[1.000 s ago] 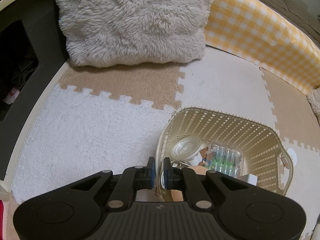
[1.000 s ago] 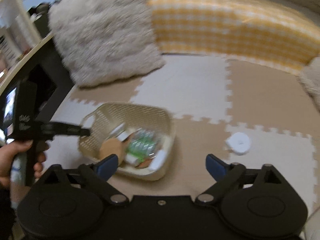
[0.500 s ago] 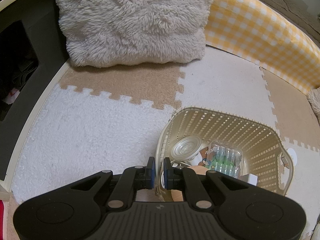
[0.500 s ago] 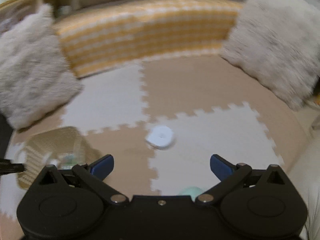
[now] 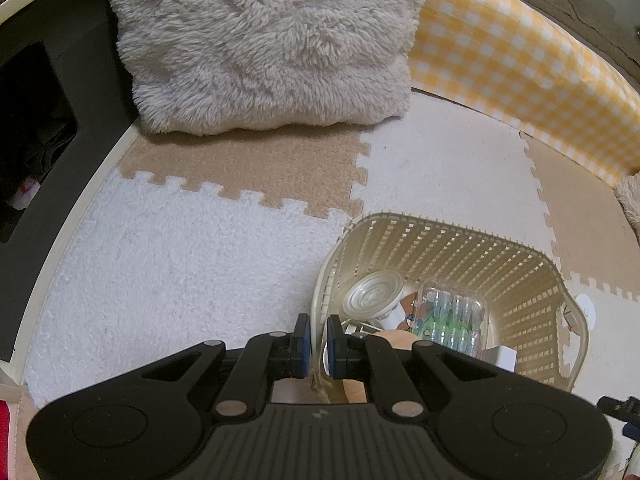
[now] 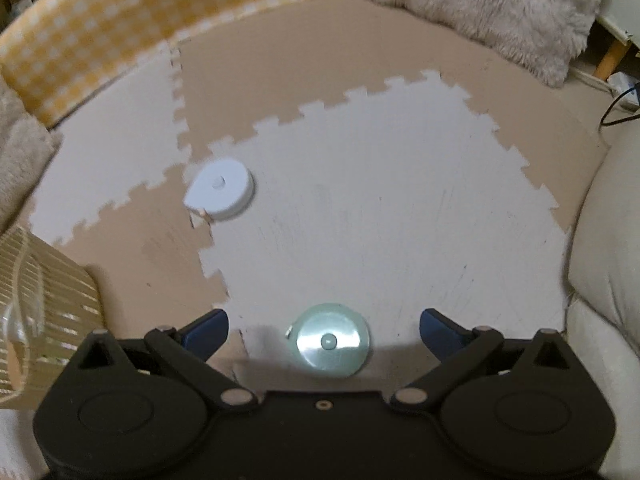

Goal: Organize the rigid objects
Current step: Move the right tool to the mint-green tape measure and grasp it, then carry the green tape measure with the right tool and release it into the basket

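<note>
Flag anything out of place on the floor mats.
Two round discs lie loose outside the basket: a white disc straddling a mat seam, and a pale green disc between the open right gripper fingers. Nothing looks spilled or broken.

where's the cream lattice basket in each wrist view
Left wrist: the basket fills the lower right, its near rim clamped in the left gripper.
Right wrist: only a corner of the basket shows at the left edge, level with the open right gripper.
Shared landmark: the yellow checked cushion, upper right in the left view, upper left in the right view.
</note>
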